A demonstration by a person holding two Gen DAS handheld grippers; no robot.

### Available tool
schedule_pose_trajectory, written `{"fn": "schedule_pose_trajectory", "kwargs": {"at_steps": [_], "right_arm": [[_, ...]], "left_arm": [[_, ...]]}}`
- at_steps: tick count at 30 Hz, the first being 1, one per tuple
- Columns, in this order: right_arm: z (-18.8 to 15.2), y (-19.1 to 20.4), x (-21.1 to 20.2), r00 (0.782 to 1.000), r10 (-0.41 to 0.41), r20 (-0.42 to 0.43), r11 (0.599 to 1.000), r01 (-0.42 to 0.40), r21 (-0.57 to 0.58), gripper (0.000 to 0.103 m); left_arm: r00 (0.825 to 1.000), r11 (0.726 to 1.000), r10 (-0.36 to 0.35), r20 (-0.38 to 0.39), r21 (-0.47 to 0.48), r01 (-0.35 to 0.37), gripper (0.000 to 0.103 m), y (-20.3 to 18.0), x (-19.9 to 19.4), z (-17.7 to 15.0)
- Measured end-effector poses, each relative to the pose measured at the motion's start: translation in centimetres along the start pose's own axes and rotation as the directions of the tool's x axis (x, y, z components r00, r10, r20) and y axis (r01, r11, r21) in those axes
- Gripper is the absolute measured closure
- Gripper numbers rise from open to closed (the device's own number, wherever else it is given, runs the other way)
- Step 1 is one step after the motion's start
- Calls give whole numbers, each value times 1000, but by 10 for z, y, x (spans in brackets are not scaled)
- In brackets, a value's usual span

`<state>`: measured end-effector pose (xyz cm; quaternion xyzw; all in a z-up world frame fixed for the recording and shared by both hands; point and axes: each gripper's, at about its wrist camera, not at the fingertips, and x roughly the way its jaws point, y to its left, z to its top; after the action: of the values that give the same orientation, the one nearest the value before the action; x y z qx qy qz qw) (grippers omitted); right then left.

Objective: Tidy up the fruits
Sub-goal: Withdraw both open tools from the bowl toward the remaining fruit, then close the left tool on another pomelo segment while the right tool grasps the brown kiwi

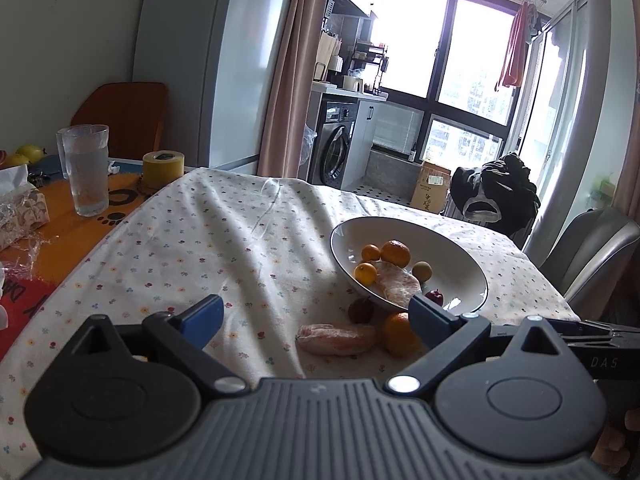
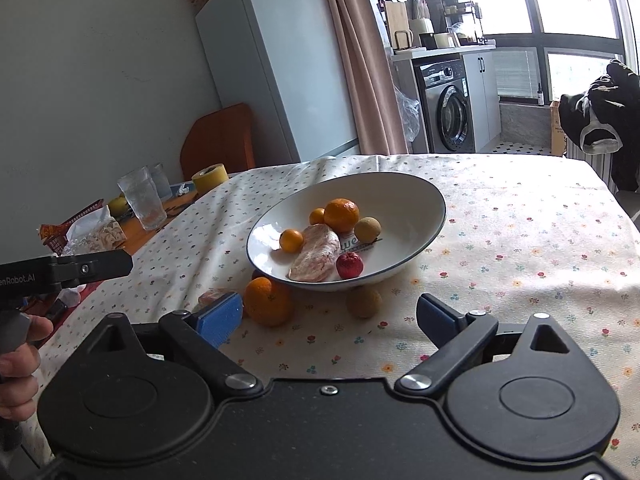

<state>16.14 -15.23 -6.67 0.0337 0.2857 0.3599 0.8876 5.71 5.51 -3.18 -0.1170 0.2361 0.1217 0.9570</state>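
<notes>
A white bowl (image 1: 460,264) (image 2: 412,200) on the flowered tablecloth holds small oranges, a big orange (image 2: 341,215), a peeled pomelo piece (image 2: 316,254), a tan longan and a red fruit (image 2: 349,265). On the cloth in front of it lie another pomelo piece (image 1: 336,339), an orange (image 1: 398,334) (image 2: 268,301), a dark red fruit (image 1: 361,310) and a tan fruit (image 2: 363,301). My left gripper (image 1: 316,318) is open, with the loose pomelo piece and orange between its fingers but apart from them. My right gripper (image 2: 330,314) is open near the loose orange and tan fruit.
At the left stand a glass of water (image 1: 87,170), a yellow tape roll (image 1: 163,173), a tissue pack and plastic wrap on an orange mat. A fridge (image 1: 212,60) and an orange chair back are behind. A grey chair (image 1: 592,256) stands at the right table edge.
</notes>
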Motion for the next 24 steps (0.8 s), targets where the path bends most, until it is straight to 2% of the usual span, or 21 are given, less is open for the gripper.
{"fn": "schedule_pose_trajectory", "kwargs": {"at_steps": [11, 16, 20, 24], "right_arm": [[1, -5, 26, 997, -29, -67, 999, 27, -33, 25], [1, -12, 38, 994, -37, -98, 999, 34, -25, 39], [1, -18, 45, 994, -36, -104, 999, 35, -11, 42], [-1, -19, 49, 995, -20, -100, 1000, 19, -8, 44]], "left_arm": [[997, 1000, -1, -75, -8, 1, 20, -2, 38, -13], [994, 1000, -17, -107, -2, 17, 29, -5, 53, -15], [991, 999, -35, -130, -5, 34, 35, -7, 63, -18], [989, 999, -34, -146, -1, 34, 36, -10, 73, -19]]}}
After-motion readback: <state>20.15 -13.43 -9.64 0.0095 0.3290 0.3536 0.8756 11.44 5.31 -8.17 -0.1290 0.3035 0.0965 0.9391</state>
